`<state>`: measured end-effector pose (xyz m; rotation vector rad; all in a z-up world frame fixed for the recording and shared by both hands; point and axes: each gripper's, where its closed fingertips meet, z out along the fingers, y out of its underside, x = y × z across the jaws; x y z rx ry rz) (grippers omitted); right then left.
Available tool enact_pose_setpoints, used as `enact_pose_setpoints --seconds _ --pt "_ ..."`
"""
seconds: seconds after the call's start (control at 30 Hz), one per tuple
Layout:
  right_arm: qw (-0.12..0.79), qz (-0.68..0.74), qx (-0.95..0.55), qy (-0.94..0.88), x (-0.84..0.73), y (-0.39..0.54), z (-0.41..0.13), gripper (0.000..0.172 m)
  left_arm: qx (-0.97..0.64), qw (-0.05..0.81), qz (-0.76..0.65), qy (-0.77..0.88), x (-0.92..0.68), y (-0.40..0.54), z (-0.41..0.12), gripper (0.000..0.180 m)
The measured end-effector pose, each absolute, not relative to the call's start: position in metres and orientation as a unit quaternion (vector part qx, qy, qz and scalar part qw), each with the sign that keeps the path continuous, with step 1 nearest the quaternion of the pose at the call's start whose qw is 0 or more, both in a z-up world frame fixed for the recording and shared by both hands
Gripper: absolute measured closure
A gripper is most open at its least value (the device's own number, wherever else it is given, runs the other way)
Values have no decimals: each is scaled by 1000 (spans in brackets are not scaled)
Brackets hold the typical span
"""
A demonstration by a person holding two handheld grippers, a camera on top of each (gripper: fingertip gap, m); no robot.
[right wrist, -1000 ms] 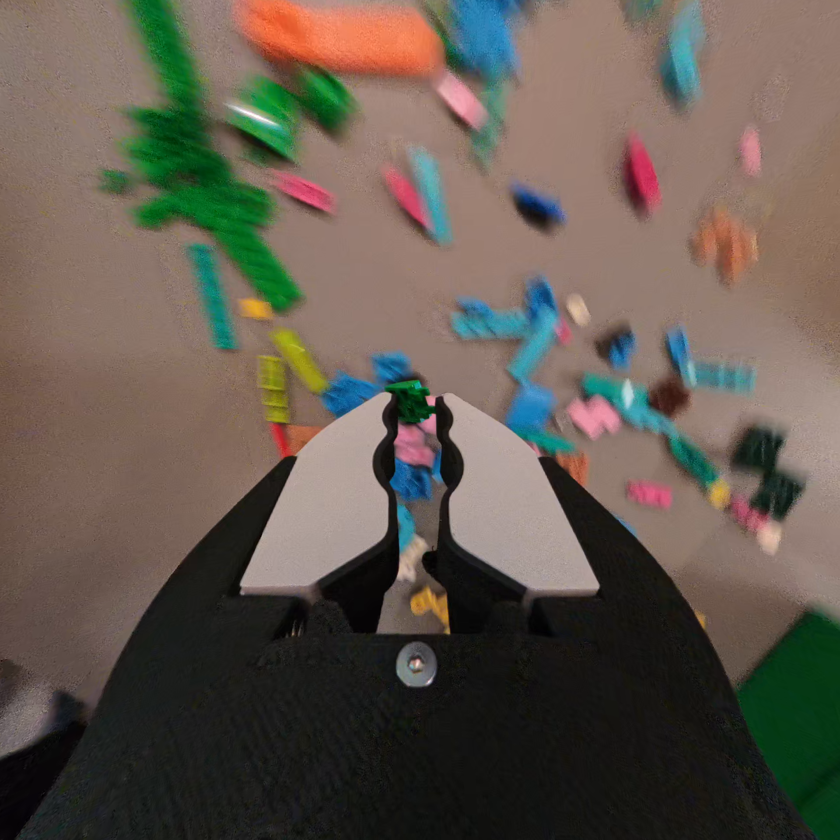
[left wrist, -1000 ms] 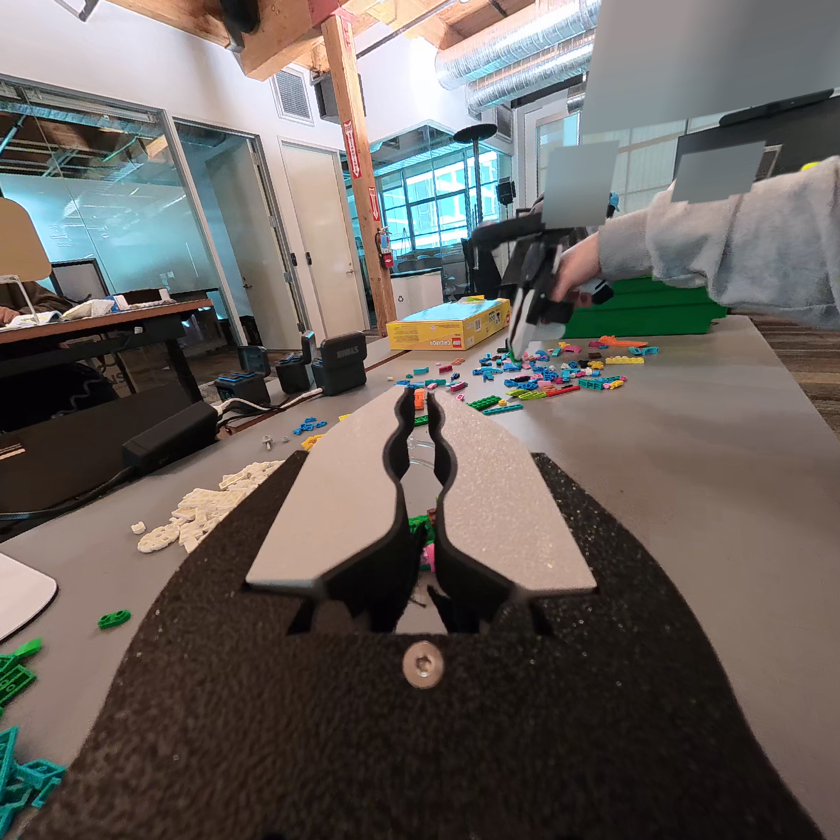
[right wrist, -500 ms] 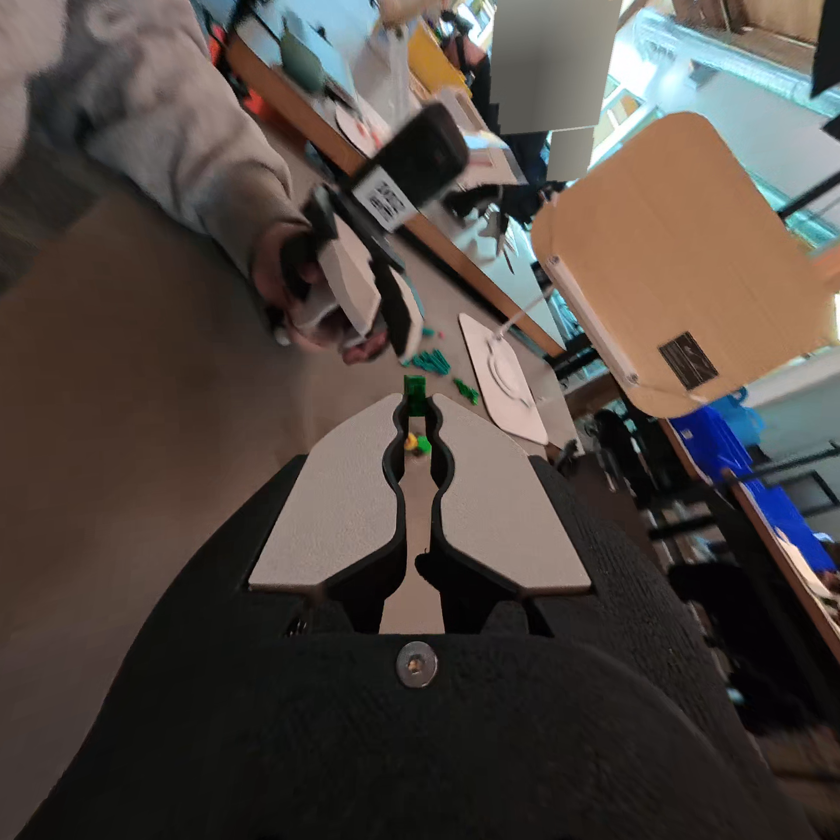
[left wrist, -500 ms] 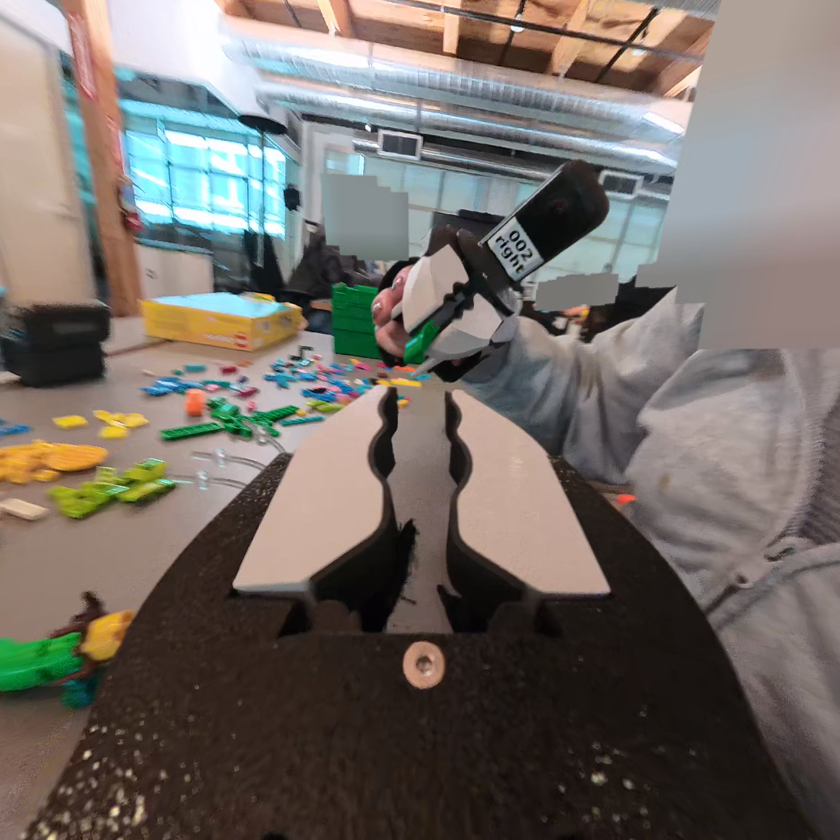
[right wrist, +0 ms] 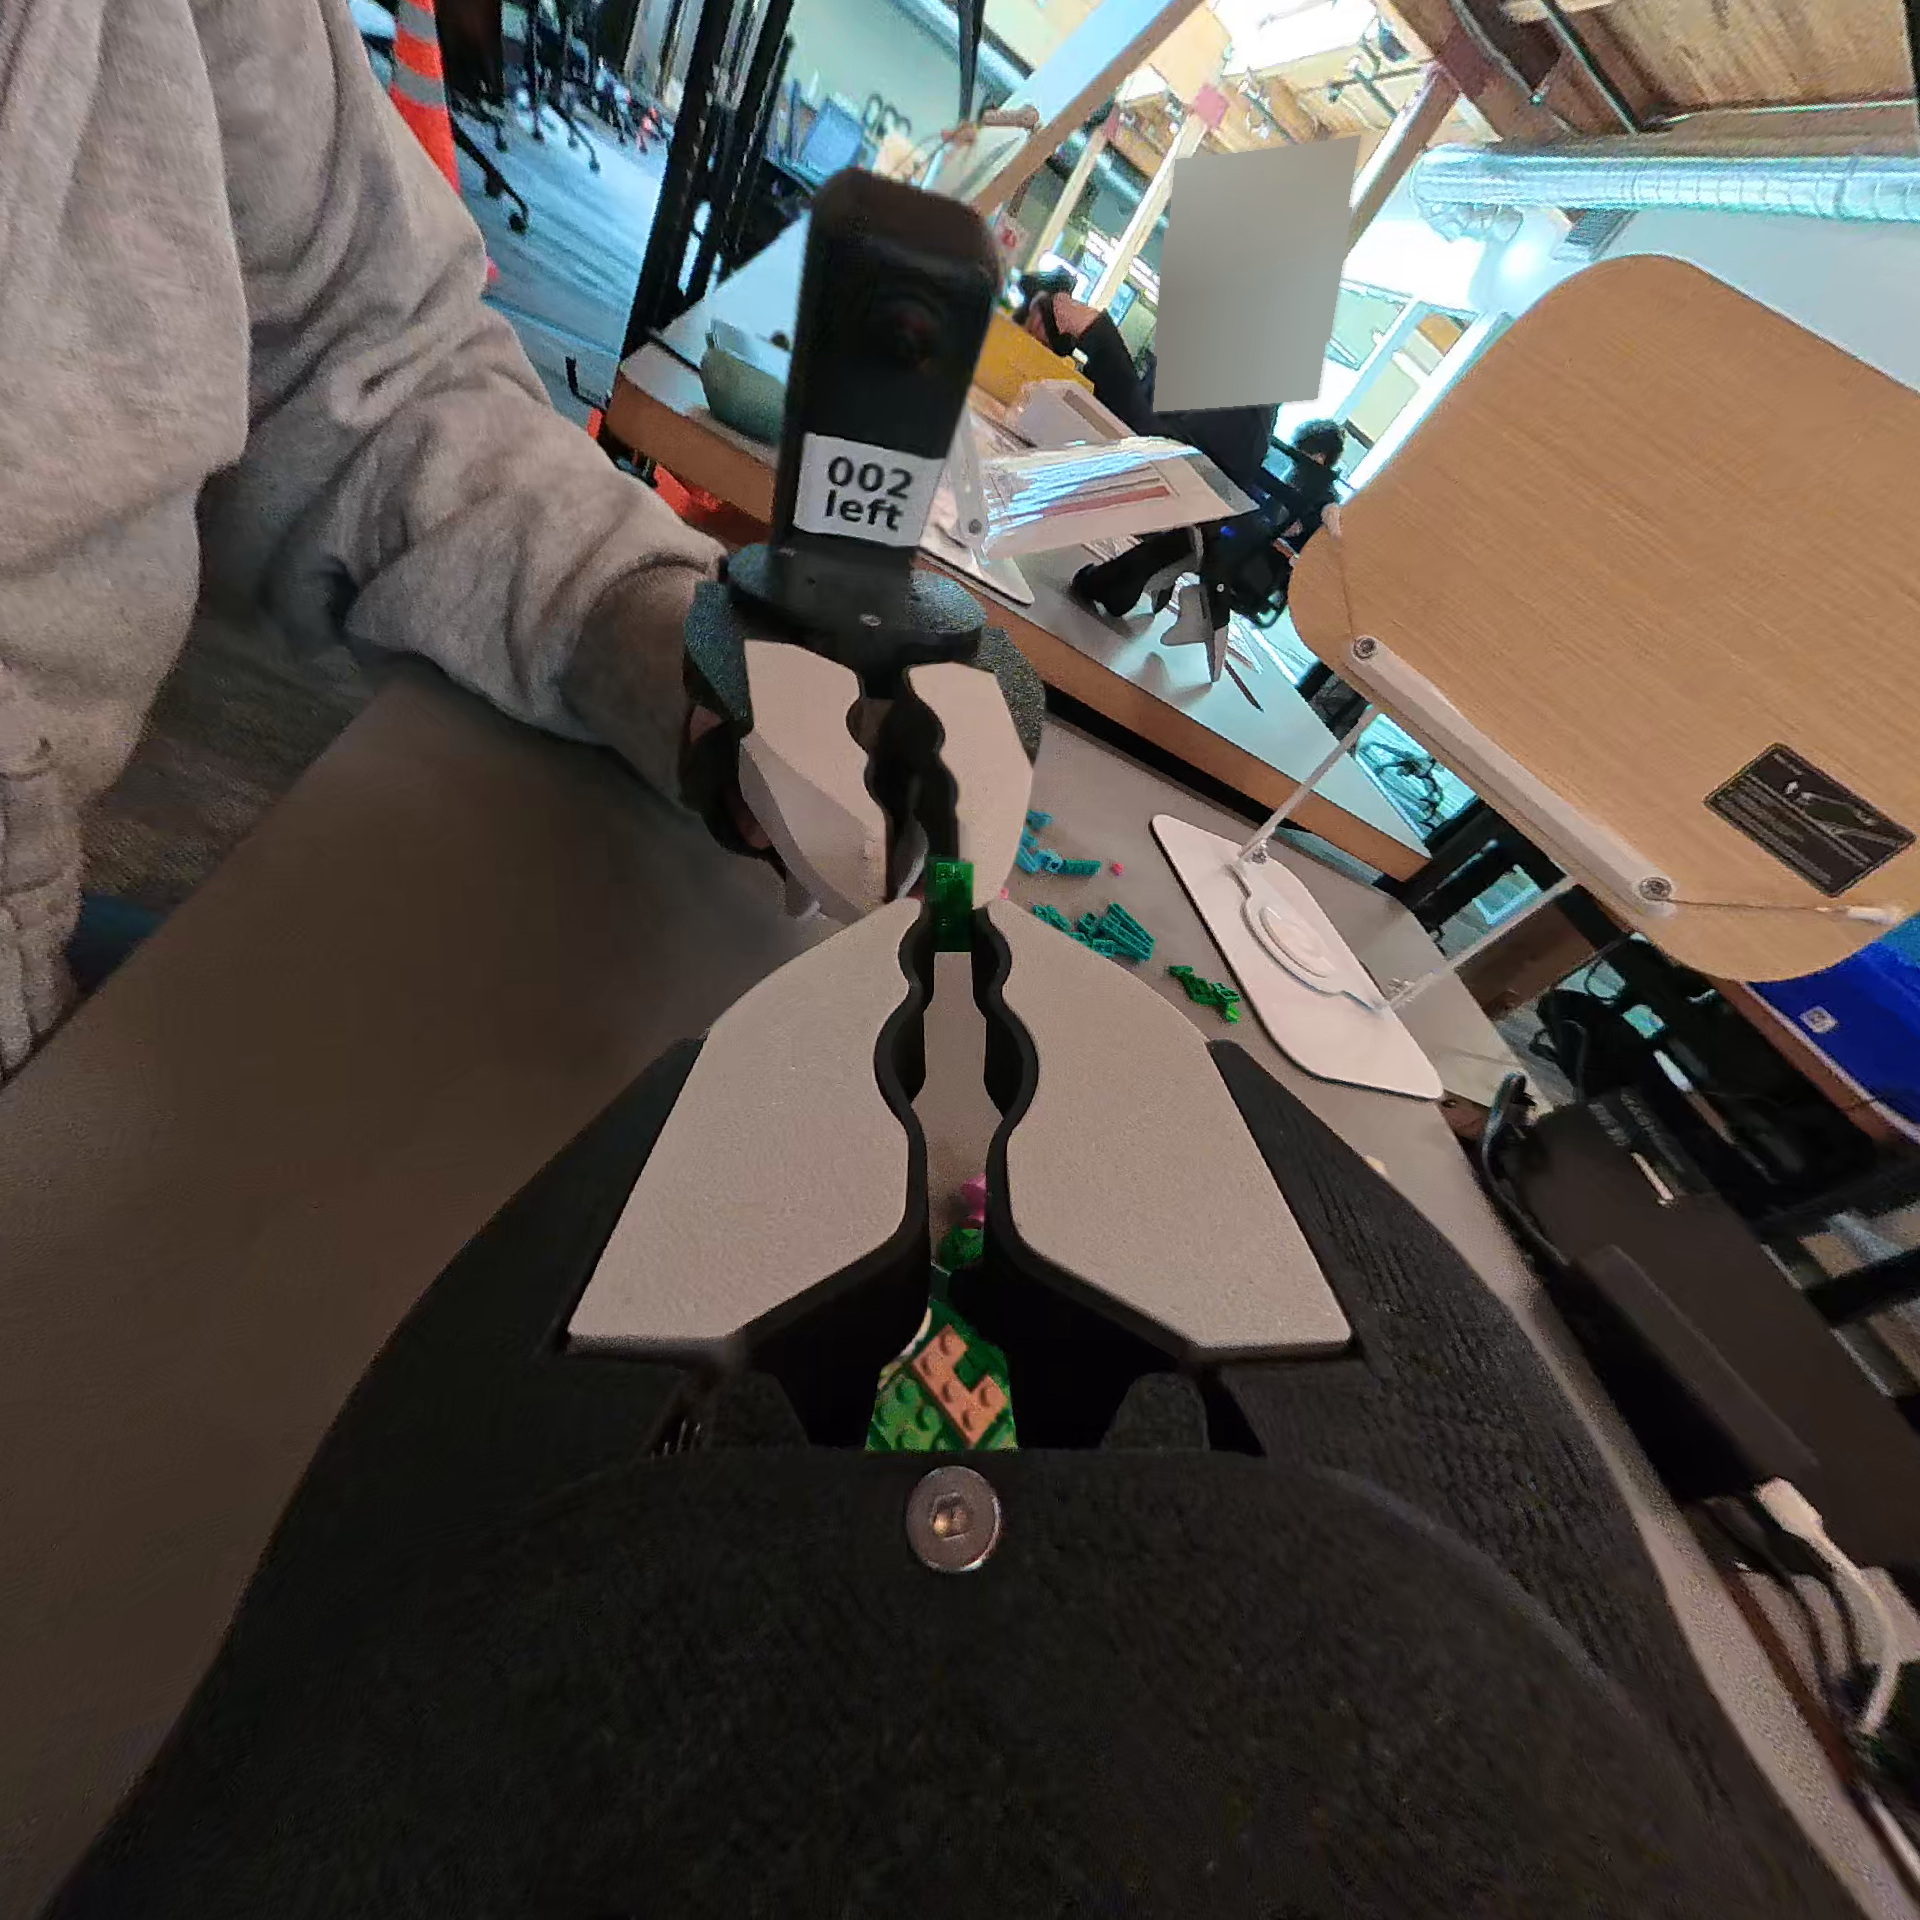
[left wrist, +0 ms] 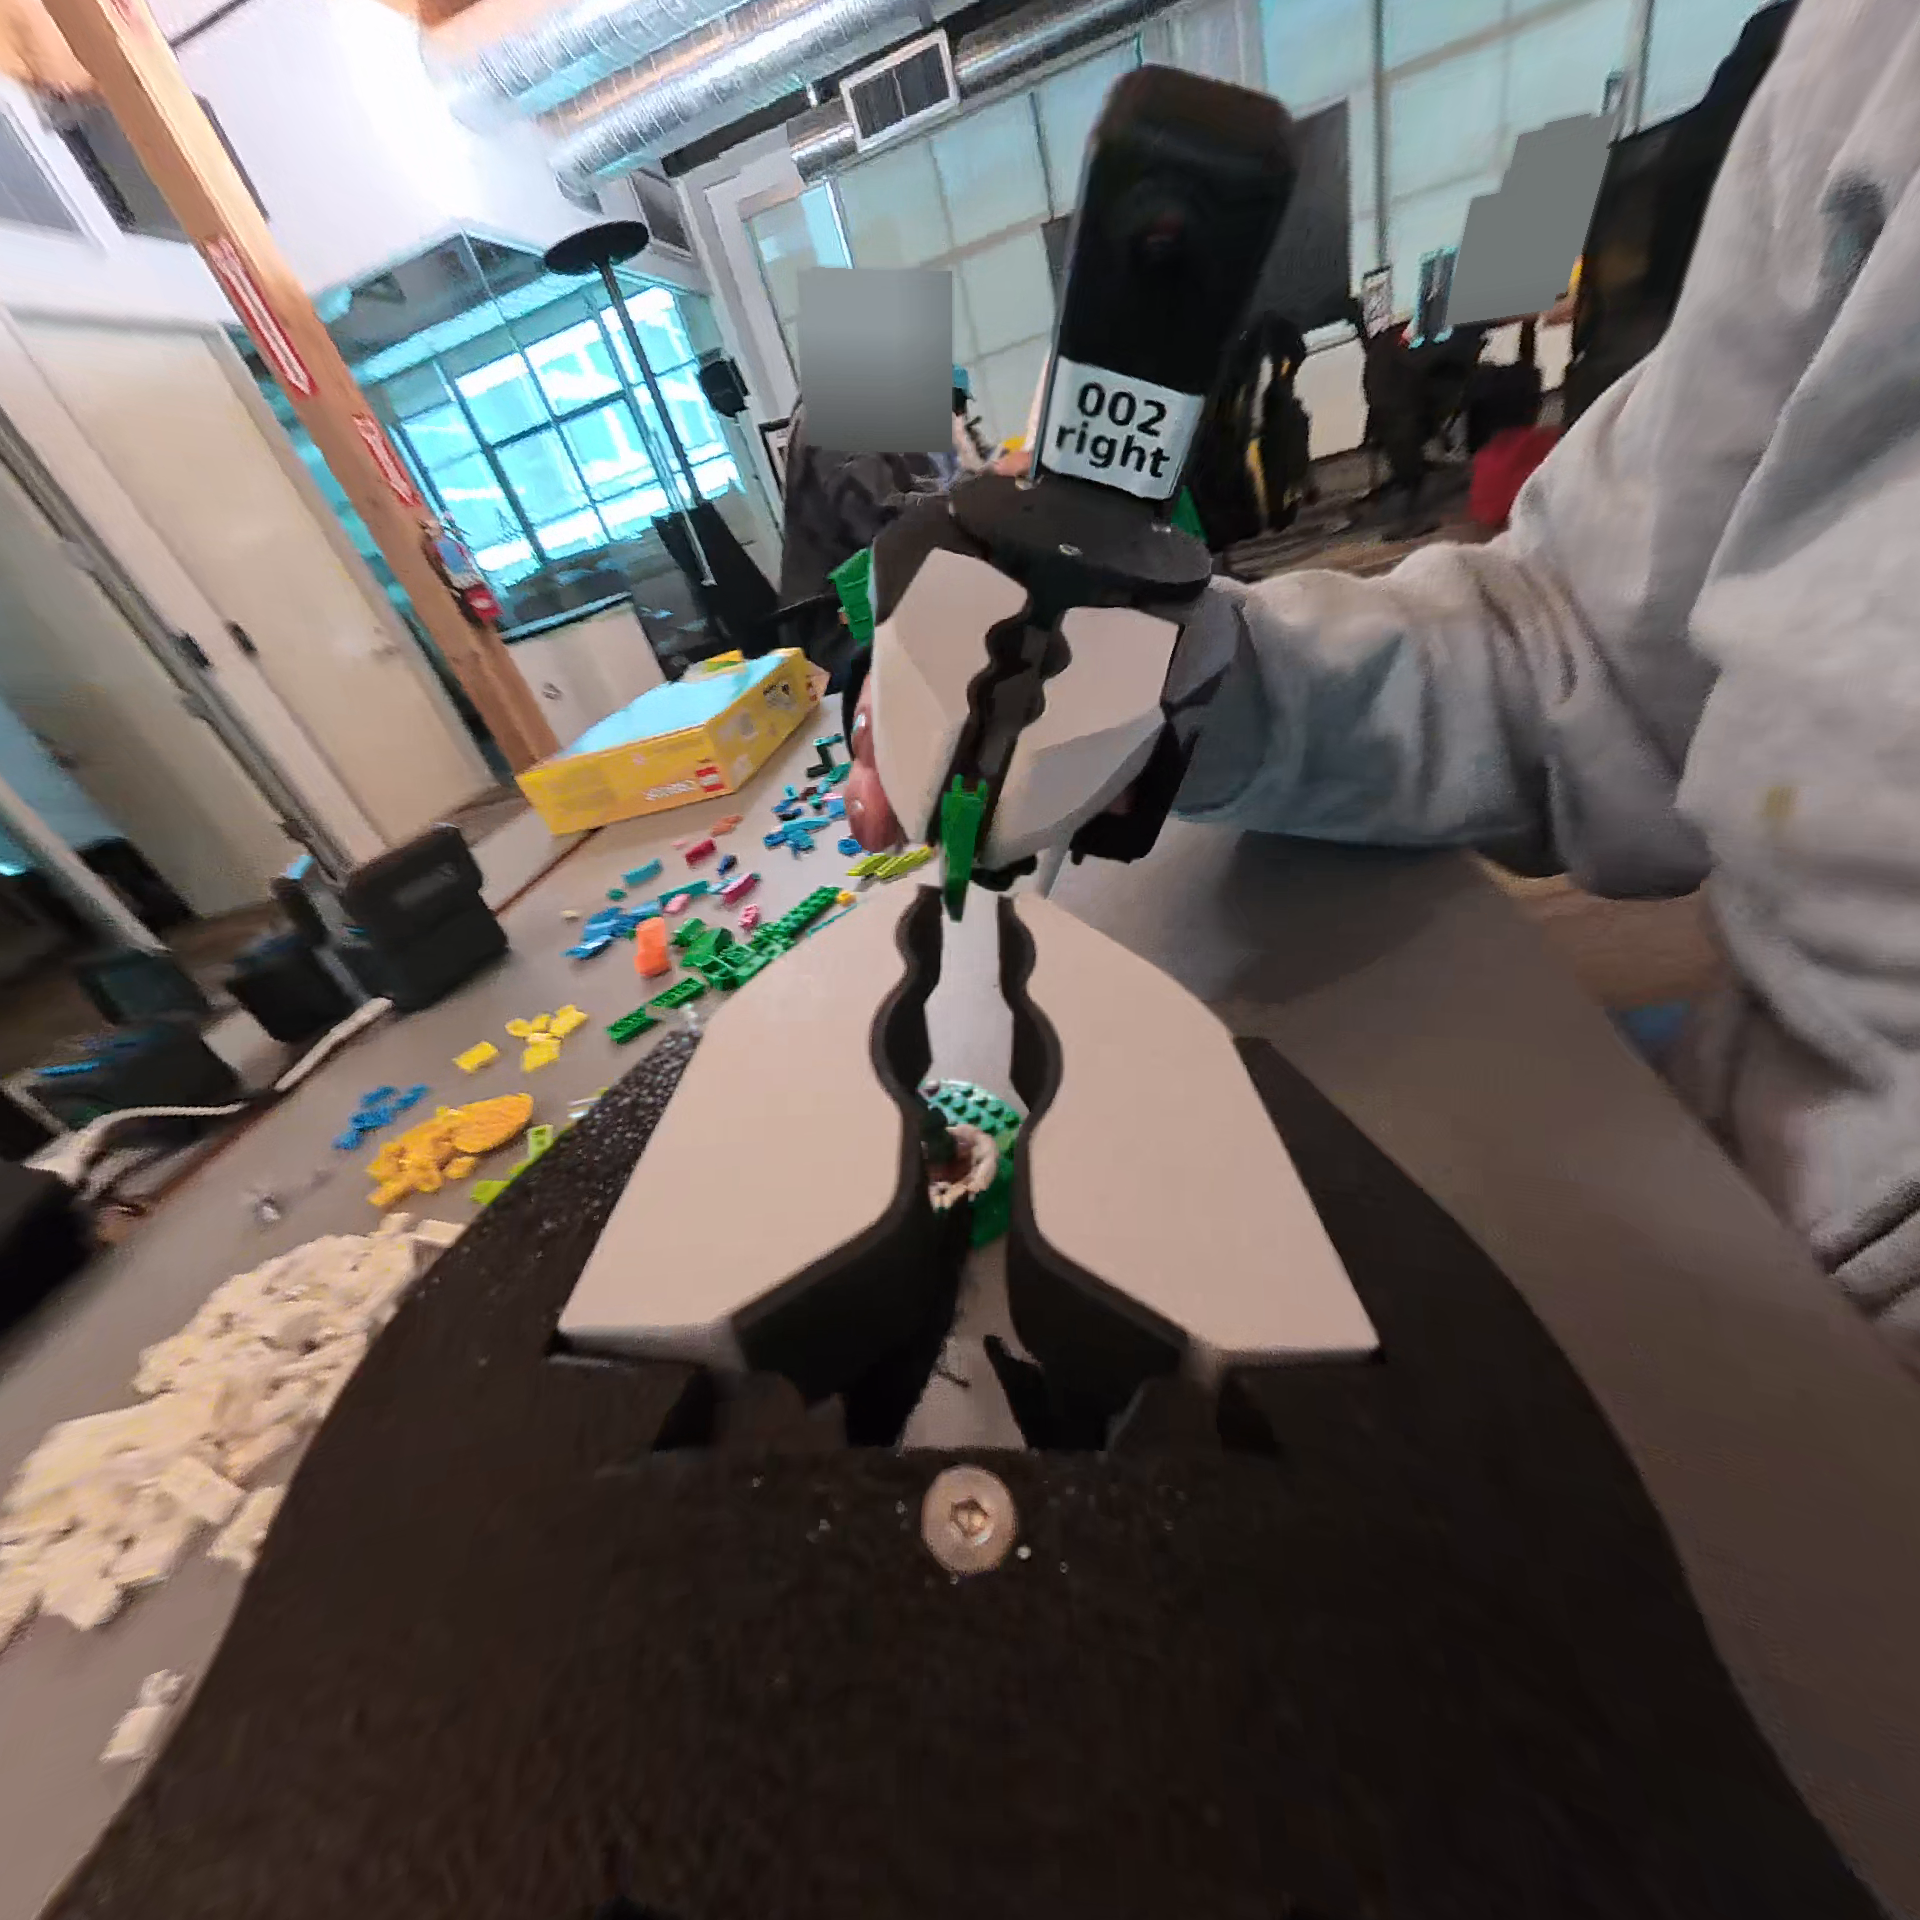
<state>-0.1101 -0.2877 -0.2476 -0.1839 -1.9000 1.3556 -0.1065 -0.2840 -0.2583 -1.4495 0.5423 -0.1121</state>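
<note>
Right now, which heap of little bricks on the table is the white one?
The white brick heap lies at the table's near left edge. The smaller yellow heap sits just beyond it, and the mixed blue, green and pink scatter lies farther back.

So the right claw is up off the brick pile now and facing the left claw tip to tip, the green piece pinched in its tips. That piece now pokes down between the left claw's tips. The left claw has swung from the tabletop view to face it, narrower than a moment ago.
</note>
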Motion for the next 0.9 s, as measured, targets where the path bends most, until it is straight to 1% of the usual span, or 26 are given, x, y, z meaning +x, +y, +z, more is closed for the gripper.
enact_pose_setpoints --seconds 0.07,0.23,0.37,0.43,0.57,0.67,0.8,0.9 --pt "374 547 -79 -745 -109 -289 -249 166 -654 713 -30 252 -105 -283 -260 174" --pt "347 566 -93 -742 -107 -288 -252 166 -637 729 -25 249 -102 -285 -254 174" --pt "328 574 -99 -744 -104 -288 -256 166 -651 714 -39 257 -100 -284 -259 176" --pt "337 564 -105 -747 -107 -285 -259 166 -677 692 -47 246 -103 -281 -263 177" --pt "412 494 -131 -755 -122 -275 -262 153 -719 660 -15 215 -119 -276 -270 177" --pt "466 404 -121 -778 -129 -273 -268 142 -743 645 -35 174 -128 -272 -276 177" --pt "555 274 -66 -783 -137 -270 -274 142 -754 640 -67 133 -136 -270 -281 177" --pt "604 213 -50 -766 -146 -266 -275 144 -753 647 -40 118 -145 -269 -281 177"
